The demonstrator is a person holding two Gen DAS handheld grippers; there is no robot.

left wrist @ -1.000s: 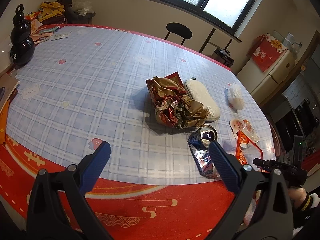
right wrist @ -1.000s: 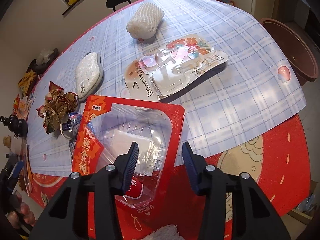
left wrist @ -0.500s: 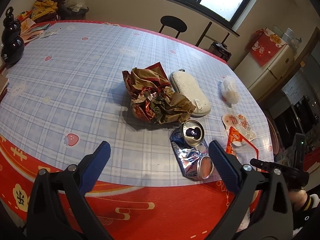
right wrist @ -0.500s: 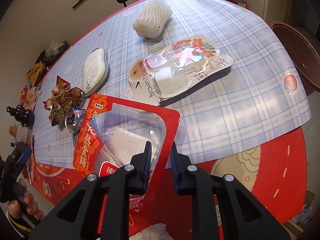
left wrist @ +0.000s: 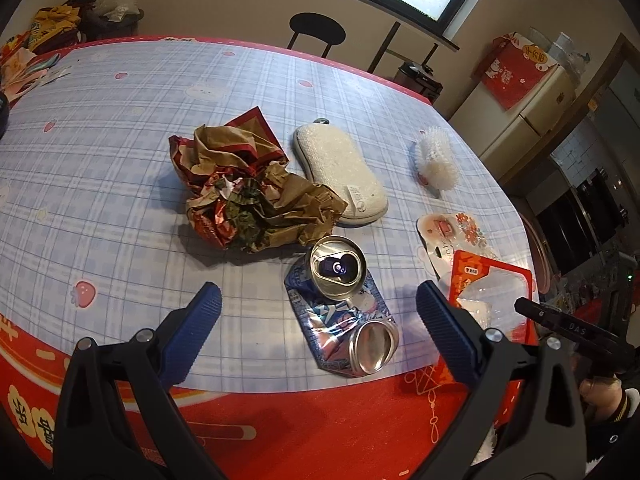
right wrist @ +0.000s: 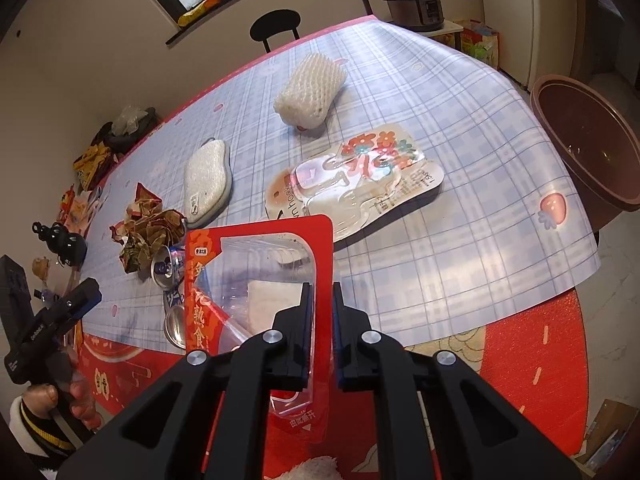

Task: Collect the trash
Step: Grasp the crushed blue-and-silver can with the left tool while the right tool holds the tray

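1. Right gripper (right wrist: 321,300) has just been closing, and the jaws now pinch the right edge of the red food pack (right wrist: 260,280), which stands tilted up between them, off the cloth. It's a thin edge grip on floppy film, so a quick swing could let the pack peel out and drop.

2. Just beyond that pack, ahead of the right gripper, lies the clear blister card (right wrist: 356,180). The hanging lower end of the pack could drag across it or catch the table edge on the way out.

3. Off to the right of it, past the table rim, sits the brown basin (right wrist: 580,136). If that is the target, and that's my guess, the carry crosses open floor, where a slip means a lost piece.

4. Left gripper (left wrist: 318,308) hangs with its jaws wide, empty, the crushed can (left wrist: 344,312) lying directly ahead between the tips, not touched.

5. The can is flattened and shiny, so a close across its curved ends may squirt it sideways toward the near table edge.

6. Just past it, the crumpled wrapper (left wrist: 248,196) touches the can's top and may get nudged.
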